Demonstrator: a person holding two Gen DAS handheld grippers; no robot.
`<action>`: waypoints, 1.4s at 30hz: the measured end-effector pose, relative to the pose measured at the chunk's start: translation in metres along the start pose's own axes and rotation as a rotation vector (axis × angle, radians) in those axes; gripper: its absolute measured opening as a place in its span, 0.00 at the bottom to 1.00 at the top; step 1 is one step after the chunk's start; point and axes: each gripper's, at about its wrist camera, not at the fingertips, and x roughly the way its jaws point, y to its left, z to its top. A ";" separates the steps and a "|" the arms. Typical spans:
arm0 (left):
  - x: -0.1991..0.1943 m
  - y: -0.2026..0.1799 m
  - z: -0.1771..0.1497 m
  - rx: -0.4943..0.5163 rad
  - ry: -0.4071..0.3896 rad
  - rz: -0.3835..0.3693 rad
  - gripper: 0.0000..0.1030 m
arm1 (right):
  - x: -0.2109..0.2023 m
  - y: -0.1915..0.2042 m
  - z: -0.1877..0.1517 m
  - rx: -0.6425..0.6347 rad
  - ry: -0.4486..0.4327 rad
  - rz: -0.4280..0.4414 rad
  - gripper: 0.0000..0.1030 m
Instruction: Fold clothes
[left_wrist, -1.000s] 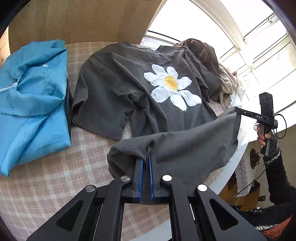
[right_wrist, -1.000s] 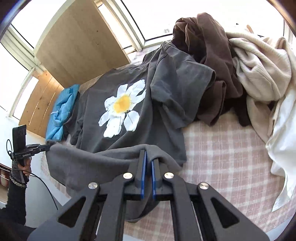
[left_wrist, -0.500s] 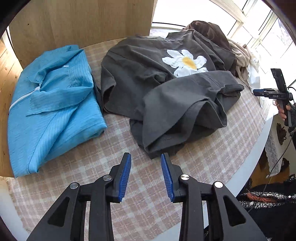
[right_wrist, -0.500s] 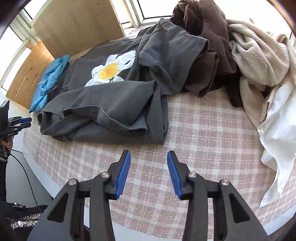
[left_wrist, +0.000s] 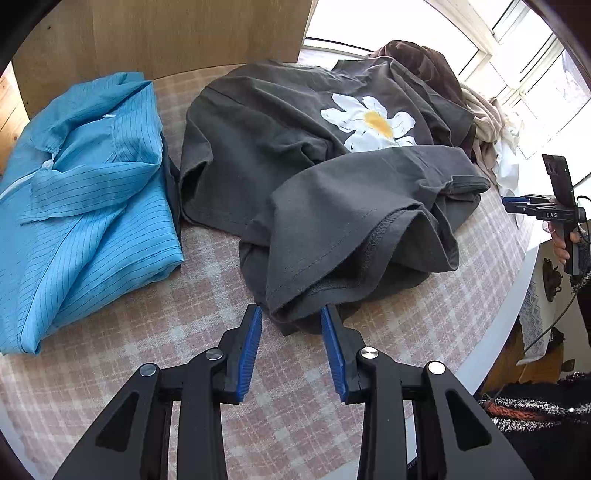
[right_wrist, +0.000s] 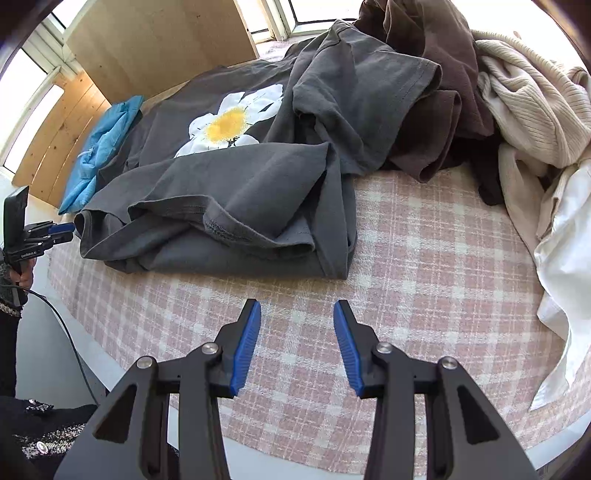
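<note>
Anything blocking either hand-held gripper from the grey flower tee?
Nothing visible. The left hand-held gripper is open right at the grey tee near its front hem. The right hand-held gripper is open, with only bare checked cloth before the tee's folded edge.

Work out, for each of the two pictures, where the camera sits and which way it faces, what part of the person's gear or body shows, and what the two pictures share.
Left wrist: sits on the left gripper, low over the checked tablecloth, facing the grey daisy T-shirt, the blue shirt beside it; jaws open; the right gripper and its hand show at the right edge.
Right wrist: sits on the right gripper, facing the T-shirt from its other end, the clothes pile beyond; jaws open; the left gripper shows at the left edge.
Shared: T-shirt, blue shirt, tablecloth, pile.
</note>
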 end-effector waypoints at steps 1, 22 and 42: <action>0.003 0.003 0.002 -0.005 0.004 0.002 0.33 | 0.004 0.000 0.002 -0.004 0.005 -0.004 0.39; 0.022 0.003 0.034 -0.007 0.019 -0.047 0.03 | 0.053 0.020 0.044 -0.234 -0.018 -0.045 0.05; -0.145 -0.091 -0.068 0.030 -0.095 -0.042 0.03 | -0.190 0.034 -0.074 -0.144 -0.203 -0.048 0.04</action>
